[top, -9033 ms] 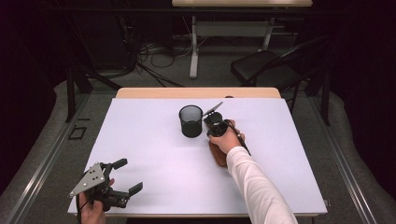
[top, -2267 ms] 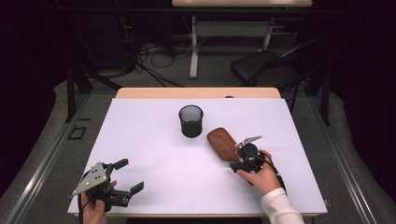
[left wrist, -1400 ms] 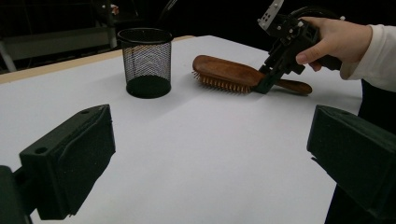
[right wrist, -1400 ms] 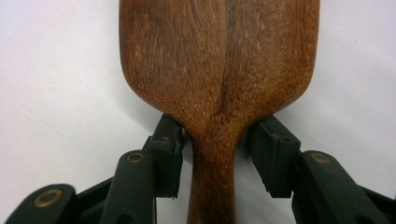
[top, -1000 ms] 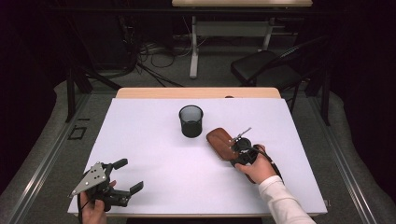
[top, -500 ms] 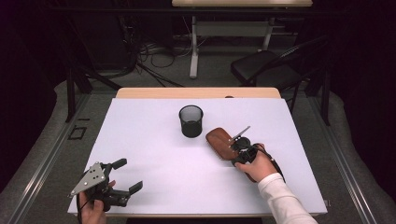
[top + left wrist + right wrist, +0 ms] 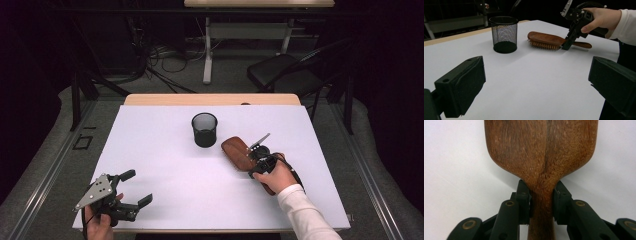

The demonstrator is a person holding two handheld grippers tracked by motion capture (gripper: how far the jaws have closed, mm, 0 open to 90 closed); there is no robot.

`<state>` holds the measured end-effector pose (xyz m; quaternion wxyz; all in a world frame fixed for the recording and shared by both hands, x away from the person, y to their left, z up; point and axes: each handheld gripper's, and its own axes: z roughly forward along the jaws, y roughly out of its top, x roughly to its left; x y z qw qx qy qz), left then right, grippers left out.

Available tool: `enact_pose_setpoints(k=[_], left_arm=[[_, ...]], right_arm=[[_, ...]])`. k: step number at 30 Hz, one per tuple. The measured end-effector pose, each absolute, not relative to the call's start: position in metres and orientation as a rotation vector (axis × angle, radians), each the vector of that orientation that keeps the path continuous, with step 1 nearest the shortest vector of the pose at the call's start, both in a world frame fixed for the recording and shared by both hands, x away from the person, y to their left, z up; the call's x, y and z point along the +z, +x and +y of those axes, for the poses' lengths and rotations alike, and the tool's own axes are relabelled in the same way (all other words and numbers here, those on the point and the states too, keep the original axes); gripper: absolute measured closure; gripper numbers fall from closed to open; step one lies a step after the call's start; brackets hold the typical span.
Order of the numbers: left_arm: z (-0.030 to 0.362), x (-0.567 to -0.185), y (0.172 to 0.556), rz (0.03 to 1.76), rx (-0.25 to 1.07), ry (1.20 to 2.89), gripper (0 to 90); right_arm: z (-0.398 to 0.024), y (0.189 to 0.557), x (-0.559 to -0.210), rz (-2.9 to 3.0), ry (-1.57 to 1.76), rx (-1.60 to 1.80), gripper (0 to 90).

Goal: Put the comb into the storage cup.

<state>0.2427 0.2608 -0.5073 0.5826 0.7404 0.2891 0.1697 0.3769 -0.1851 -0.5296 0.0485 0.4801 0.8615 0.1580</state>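
While the left gripper (image 7: 129,192) rests at seven o'clock on the white table (image 7: 165,150), its two black jaws stand wide apart with nothing between them. Moving rightward, a black wire-mesh pen cup (image 7: 204,129) stands upright near twelve o'clock, just behind the table's middle. Just right of it, at about two o'clock from the centre, lies the wooden hairbrush (image 7: 237,152), back up and bristles down on the table, its handle pointing toward four o'clock. The right gripper (image 7: 256,159), held in the person's right hand (image 7: 276,177), has just been closing its jaws, and they now sit narrow on the brush's neck, one pad against each side.

The hairbrush looks like solid hardwood: stiff, fairly light, with a smooth polished back that could slip. The narrow neck where handle meets head seems the best place to grip, since the flare above it should stop the brush sliding out.

The right gripper view gives the wood grain and both pads (image 7: 560,195) meeting the neck, which the high view cannot resolve. The left gripper view looks across the table from low down and reveals the row of bristles (image 7: 541,45) under the head, and the handle end (image 7: 584,45) poking out beyond the right gripper.
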Motion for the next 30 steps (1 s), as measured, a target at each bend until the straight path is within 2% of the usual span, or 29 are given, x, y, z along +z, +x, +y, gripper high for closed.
enact_pose_setpoints(k=[30], left_arm=[[0.2611,-0.5075,0.2431,0.675,0.397,1.729,1.1]], right_arm=[[-0.1846,0.3694,-0.5279,2.606,1.398,0.472,72.5]])
